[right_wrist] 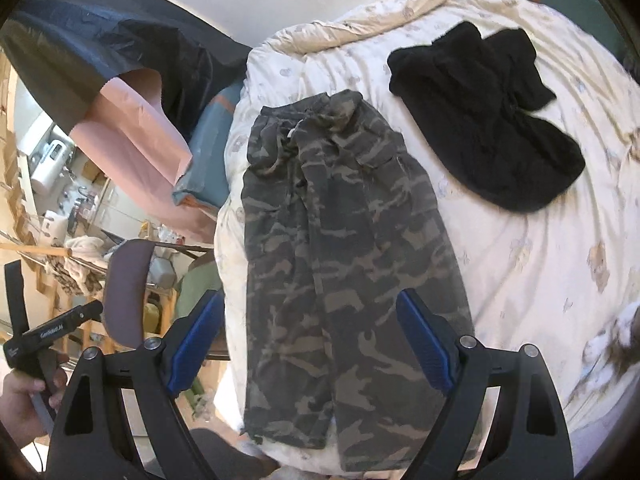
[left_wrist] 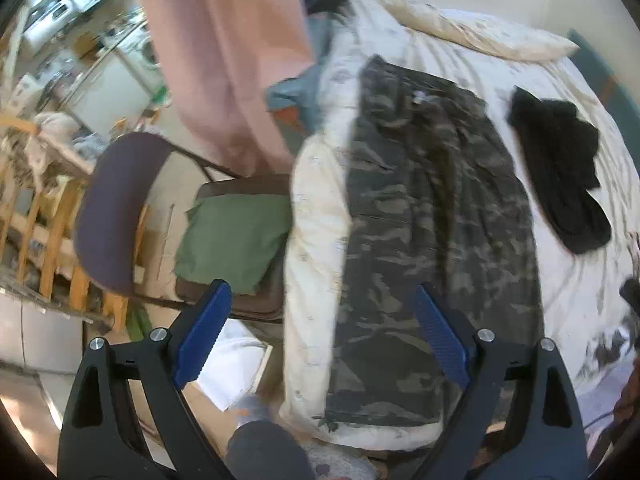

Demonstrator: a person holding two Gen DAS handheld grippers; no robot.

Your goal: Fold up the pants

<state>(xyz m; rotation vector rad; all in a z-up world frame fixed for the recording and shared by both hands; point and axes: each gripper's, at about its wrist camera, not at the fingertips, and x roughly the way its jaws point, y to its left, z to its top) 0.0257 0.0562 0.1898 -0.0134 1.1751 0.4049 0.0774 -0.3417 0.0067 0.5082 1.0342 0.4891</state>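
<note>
Camouflage pants [right_wrist: 332, 248] lie flat and lengthwise on the white bed [right_wrist: 520, 240], waistband far, leg hems near the front edge. They also show in the left wrist view [left_wrist: 432, 240]. My right gripper [right_wrist: 310, 340] is open and empty, hovering above the lower legs. My left gripper [left_wrist: 322, 332] is open and empty, above the bed's left edge and the pants' lower left side. The left gripper's handle [right_wrist: 48, 332], held in a hand, shows at the right wrist view's left edge.
A black garment [right_wrist: 484, 120] lies on the bed right of the pants, also seen in the left wrist view [left_wrist: 560, 168]. A chair [left_wrist: 116, 216] with a green cushion [left_wrist: 236, 236] stands left of the bed. A pink and dark curtain [right_wrist: 136, 128] hangs behind it.
</note>
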